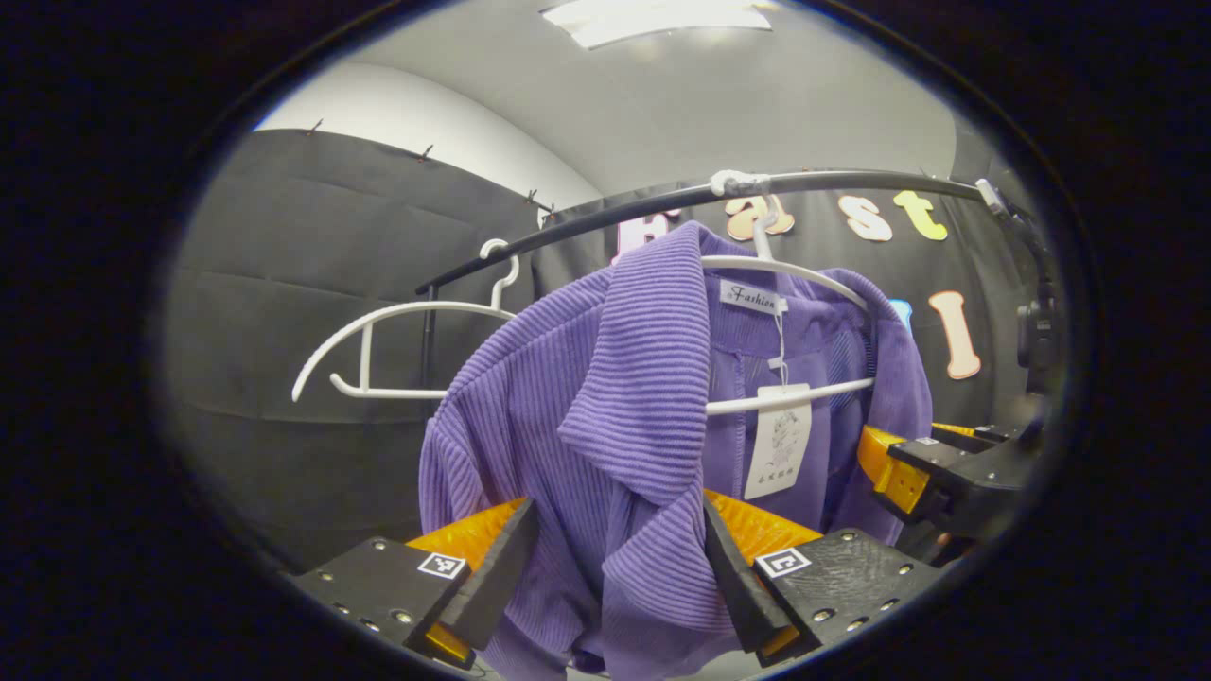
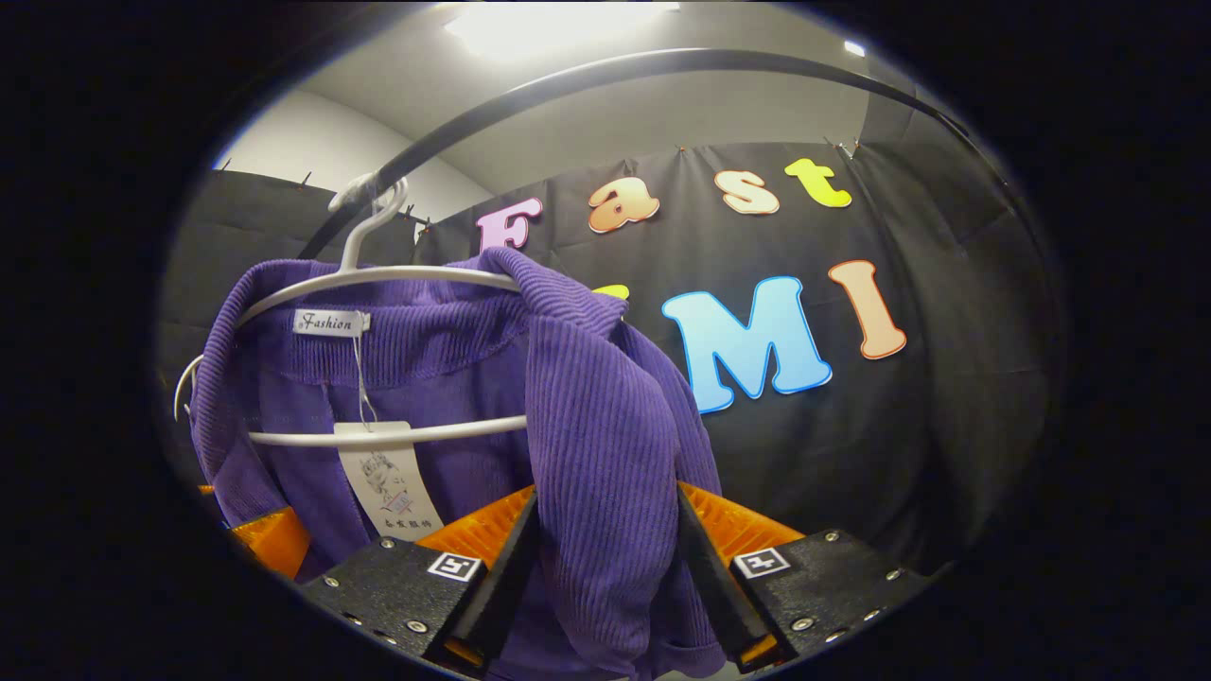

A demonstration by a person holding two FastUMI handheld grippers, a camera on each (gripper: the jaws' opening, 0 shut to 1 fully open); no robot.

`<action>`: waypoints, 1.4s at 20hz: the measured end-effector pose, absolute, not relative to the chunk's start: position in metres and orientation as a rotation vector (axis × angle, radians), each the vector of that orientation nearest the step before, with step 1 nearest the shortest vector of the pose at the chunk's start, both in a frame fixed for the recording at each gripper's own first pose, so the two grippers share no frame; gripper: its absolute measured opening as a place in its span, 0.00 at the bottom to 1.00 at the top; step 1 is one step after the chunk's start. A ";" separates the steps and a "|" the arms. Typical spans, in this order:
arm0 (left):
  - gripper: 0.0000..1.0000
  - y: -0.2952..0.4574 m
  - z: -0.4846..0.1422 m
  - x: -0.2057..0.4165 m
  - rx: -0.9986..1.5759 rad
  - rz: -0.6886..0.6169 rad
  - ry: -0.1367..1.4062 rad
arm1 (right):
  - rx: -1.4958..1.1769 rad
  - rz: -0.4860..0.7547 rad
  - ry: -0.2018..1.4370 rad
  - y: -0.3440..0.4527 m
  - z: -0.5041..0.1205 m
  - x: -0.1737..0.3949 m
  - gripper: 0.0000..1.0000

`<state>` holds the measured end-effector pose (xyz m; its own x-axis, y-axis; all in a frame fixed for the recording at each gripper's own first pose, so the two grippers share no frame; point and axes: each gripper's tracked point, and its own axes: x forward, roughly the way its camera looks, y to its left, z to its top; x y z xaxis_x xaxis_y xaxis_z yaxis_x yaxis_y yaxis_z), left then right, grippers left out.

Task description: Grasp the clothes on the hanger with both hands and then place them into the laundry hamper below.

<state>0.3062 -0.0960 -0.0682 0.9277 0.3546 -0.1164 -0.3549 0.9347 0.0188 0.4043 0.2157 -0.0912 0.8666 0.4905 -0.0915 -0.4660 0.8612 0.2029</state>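
Your purple ribbed garment (image 1: 605, 416) hangs on the white hanger (image 1: 804, 274) under the black rail (image 1: 851, 177), its front panels dropping straight down from the hanger. Your left gripper (image 1: 620, 567) has one lapel fold between its jaws, which look pressed onto the cloth; your right gripper (image 2: 605, 558) pinches the other panel likewise. The hamper lies below; lift off the hanger first. The neck label (image 2: 329, 323) reads "Fashion"; the swing tag (image 2: 390, 492) is too small to read.
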 end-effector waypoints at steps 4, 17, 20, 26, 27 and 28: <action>0.87 -0.092 -0.067 0.303 0.001 0.376 0.109 | 0.185 0.514 0.135 0.216 -0.091 0.401 0.48; 0.02 -0.092 -0.035 0.283 0.051 0.284 0.087 | 0.118 0.485 -0.159 0.178 0.001 0.383 0.02; 0.10 -0.088 -0.002 0.261 0.119 0.279 0.035 | 0.077 0.461 -0.207 0.166 0.018 0.381 0.01; 0.08 -0.062 0.029 0.250 0.147 0.300 0.011 | 0.049 0.430 -0.266 0.151 0.040 0.390 0.02; 0.10 -0.055 0.034 0.248 0.158 0.308 0.005 | 0.042 0.427 -0.277 0.149 0.043 0.391 0.02; 0.10 -0.049 0.038 0.248 0.171 0.318 -0.002 | 0.034 0.425 -0.286 0.147 0.047 0.394 0.02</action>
<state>0.2477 -0.0492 0.0381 0.9498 0.3114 0.0285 -0.3117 0.9354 0.1669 0.3939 0.1465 0.0466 0.8717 0.4016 0.2808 -0.4110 0.9112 -0.0272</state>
